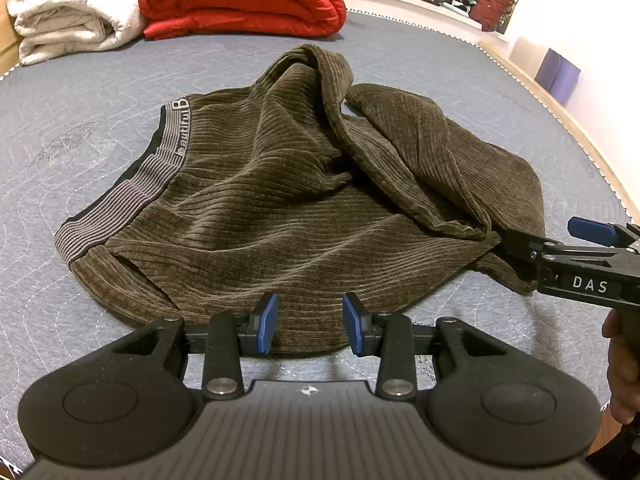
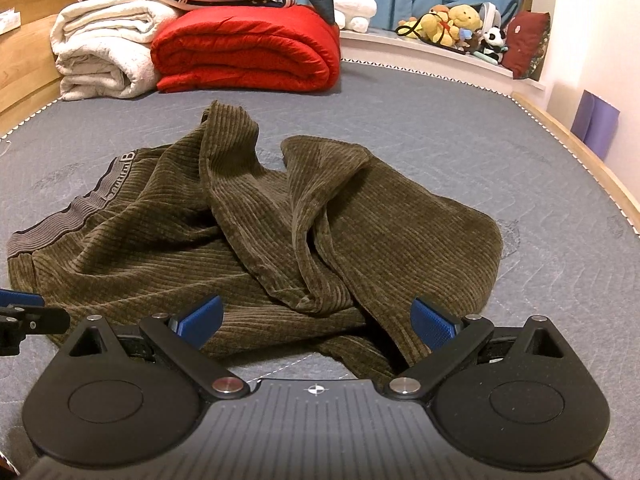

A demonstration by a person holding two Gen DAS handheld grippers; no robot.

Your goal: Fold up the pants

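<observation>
Pants [image 1: 280, 208], soft, limp corduroy at frame centre; best held at hem or waistband [image 1: 120, 200]. Left tool [image 1: 310, 320] half-closed, pads clear of the cloth; right tool [image 2: 316, 322] spread wide, gripping nothing.

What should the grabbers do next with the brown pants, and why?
Probably close the right gripper on the cloth edge between its wide-open jaws. The pants lie crumpled on the bed, legs bunched over the seat. The left gripper is part closed over the near hem, so both need a hold before pulling them flat.
</observation>
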